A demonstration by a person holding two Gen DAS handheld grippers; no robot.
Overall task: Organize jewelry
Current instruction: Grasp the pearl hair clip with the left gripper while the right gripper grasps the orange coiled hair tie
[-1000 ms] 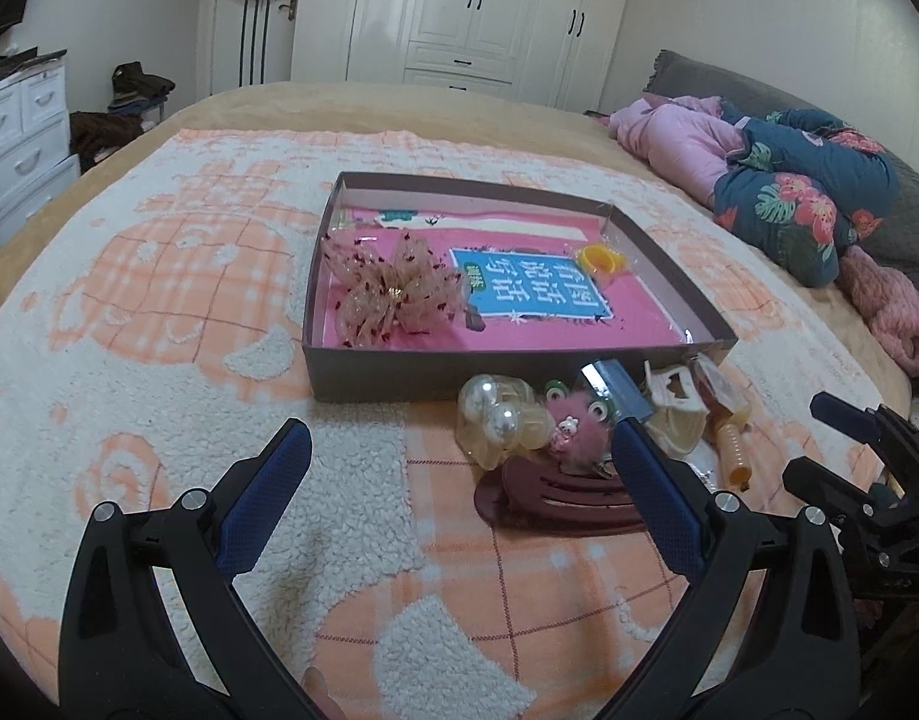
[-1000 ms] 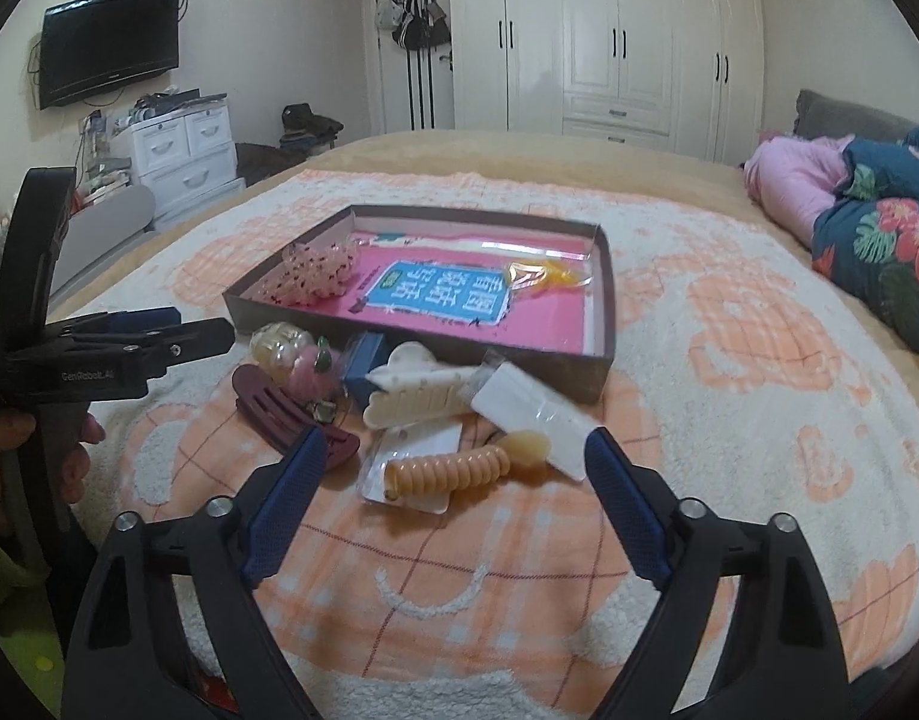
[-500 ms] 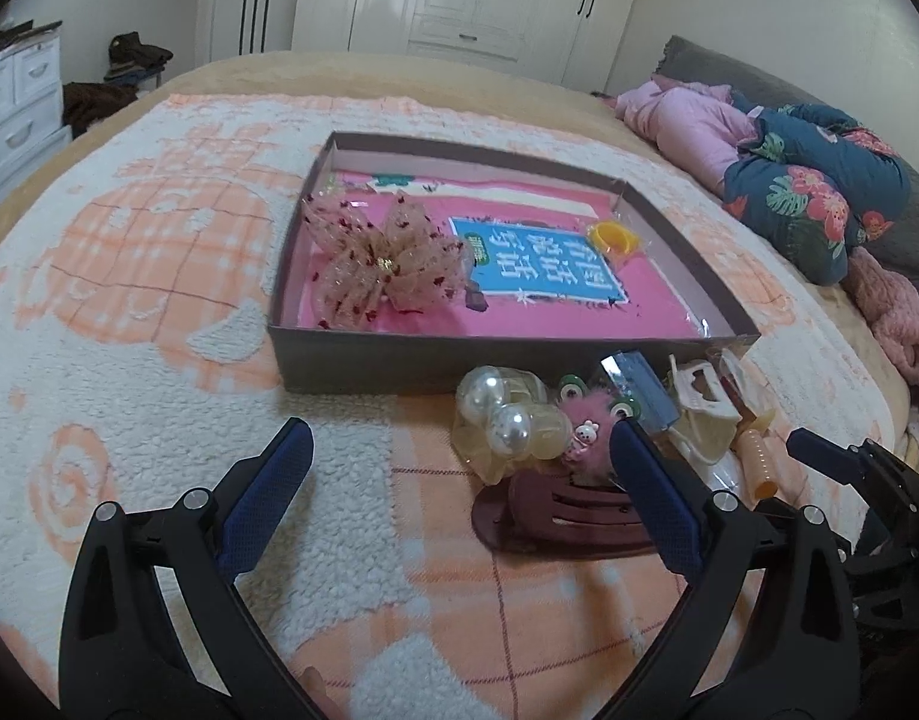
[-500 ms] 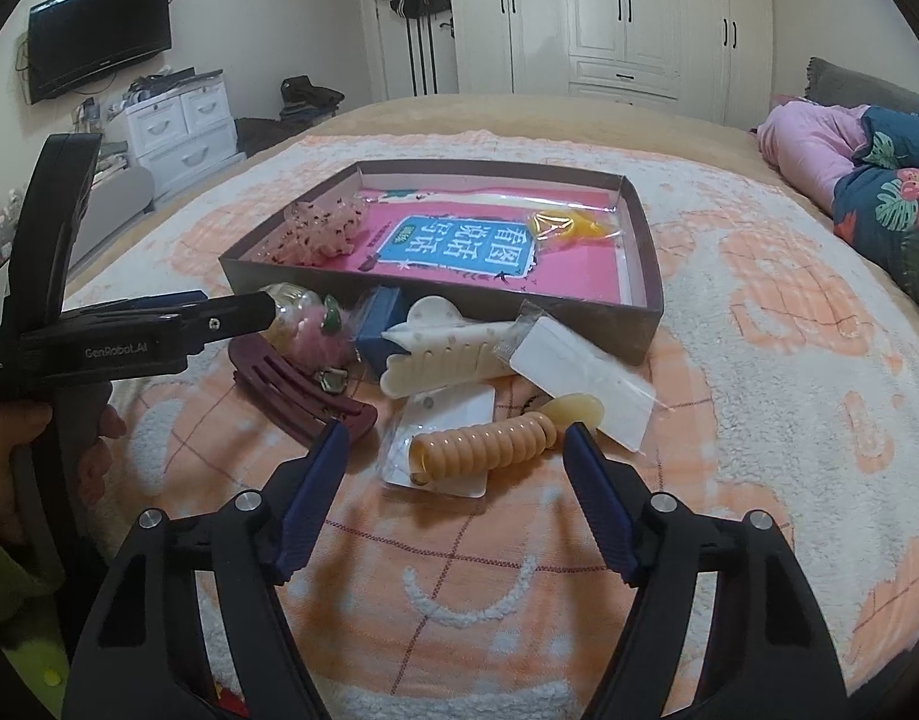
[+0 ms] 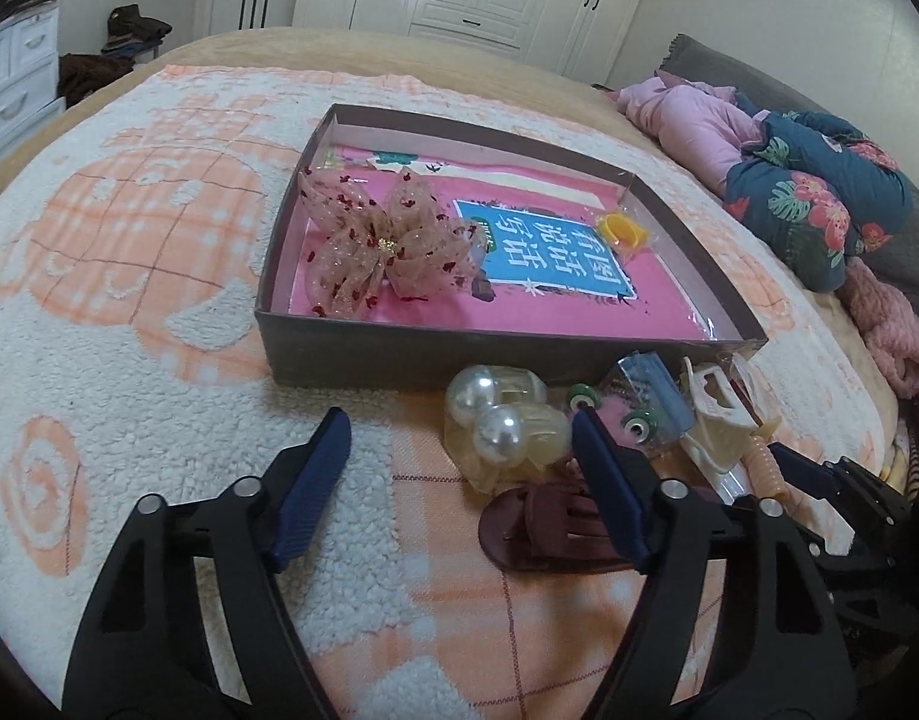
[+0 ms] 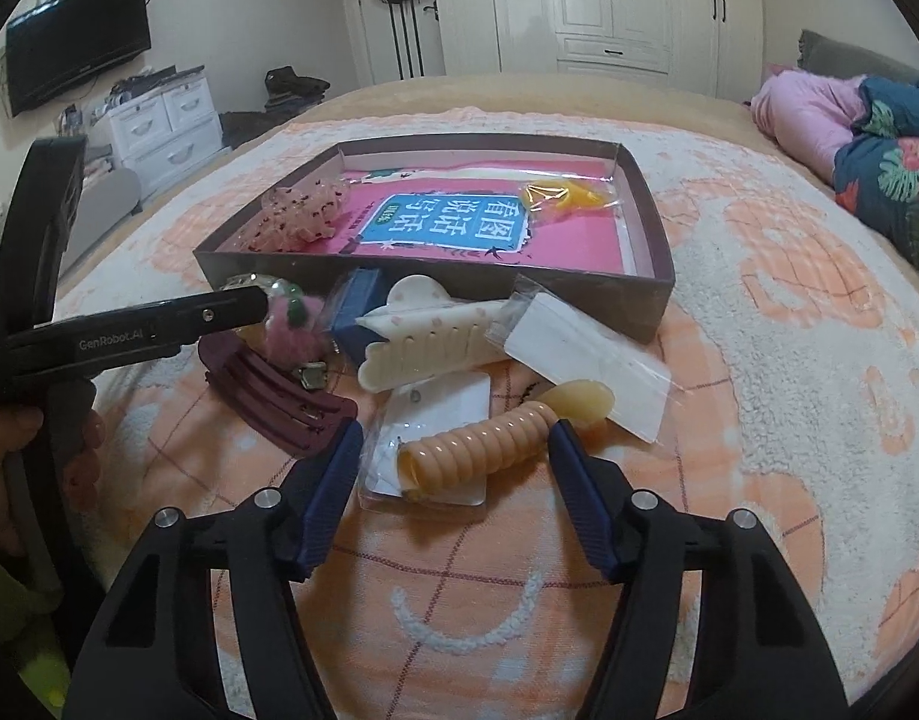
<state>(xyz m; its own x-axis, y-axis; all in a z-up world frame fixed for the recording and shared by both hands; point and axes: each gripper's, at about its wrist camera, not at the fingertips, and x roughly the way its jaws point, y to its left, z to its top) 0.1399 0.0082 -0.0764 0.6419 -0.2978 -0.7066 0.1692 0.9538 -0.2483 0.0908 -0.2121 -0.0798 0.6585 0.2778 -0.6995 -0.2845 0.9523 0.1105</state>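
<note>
A shallow brown box [image 5: 399,354] [image 6: 651,294] with a pink book inside lies on the bed. It holds a pink bow [image 5: 381,246] and a yellow ring in a bag [image 5: 624,232]. In front of it lie a pearl clip [image 5: 501,426], a maroon hair clip [image 5: 549,534] [image 6: 273,390], a cream claw clip [image 6: 423,342], and an orange spiral hair tie [image 6: 477,444]. My left gripper [image 5: 459,438] is open, its right finger beside the pearl clip. My right gripper [image 6: 453,450] is open around the spiral hair tie.
A white packet [image 6: 591,348], a blue packet [image 6: 354,306] and a pink fuzzy clip [image 6: 294,333] lie in the pile. Folded pink and floral bedding [image 5: 807,192] sits at the right. Wardrobes [image 6: 639,0] and a drawer unit [image 6: 165,120] stand beyond the bed.
Both grippers have moved forward and down toward the pile. The right gripper's fingers now flank the spiral hair tie; the left has closed in on the pearl clip.
</note>
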